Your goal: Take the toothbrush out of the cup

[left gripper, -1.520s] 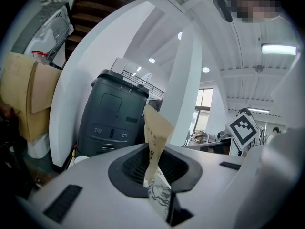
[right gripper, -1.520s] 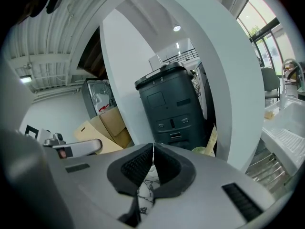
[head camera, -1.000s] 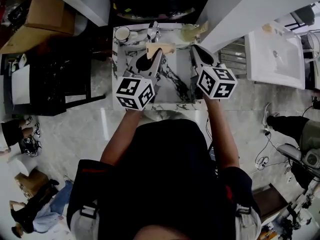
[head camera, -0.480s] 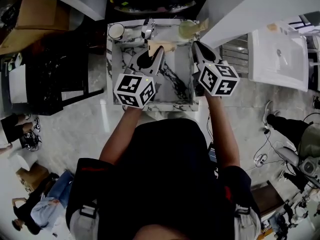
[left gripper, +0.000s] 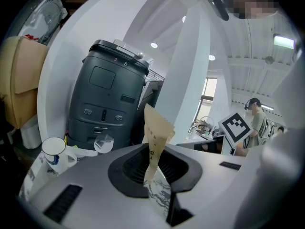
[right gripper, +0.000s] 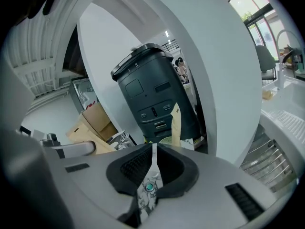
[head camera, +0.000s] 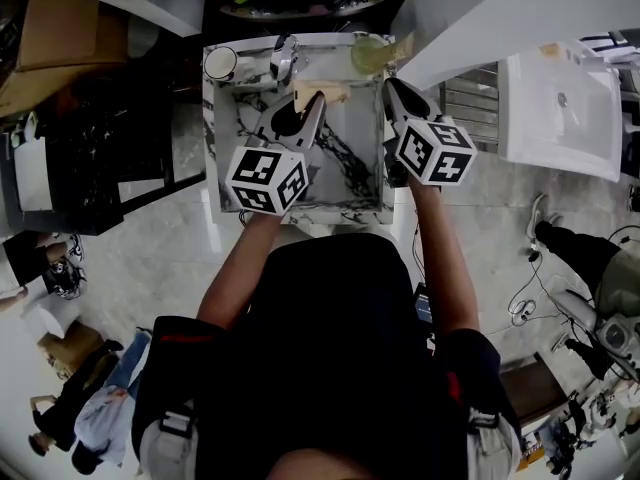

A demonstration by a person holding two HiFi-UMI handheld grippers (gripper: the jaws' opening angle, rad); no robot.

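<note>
A marble basin (head camera: 360, 183) lies in front of me in the head view. My left gripper (head camera: 312, 103) hovers over it, shut on a flat tan paper packet (head camera: 325, 94), which stands upright between the jaws in the left gripper view (left gripper: 156, 137). A white cup (head camera: 219, 63) stands at the basin's far left corner (left gripper: 53, 149). A greenish cup (head camera: 368, 56) at the far right holds another tan packet (right gripper: 175, 123). My right gripper (head camera: 392, 90) is shut and holds nothing, a little short of that cup (right gripper: 170, 140). No bare toothbrush is visible.
A chrome faucet (head camera: 283, 58) stands between the two cups. A dark grey machine (left gripper: 107, 99) and a white column (left gripper: 193, 80) rise behind the basin. A white sink (head camera: 555, 108) is at the right, cardboard boxes (head camera: 60, 38) and a black frame (head camera: 110, 158) at the left.
Both grippers have sunk a little towards the basin. The left one still grips the tan packet and the right one stays shut.
</note>
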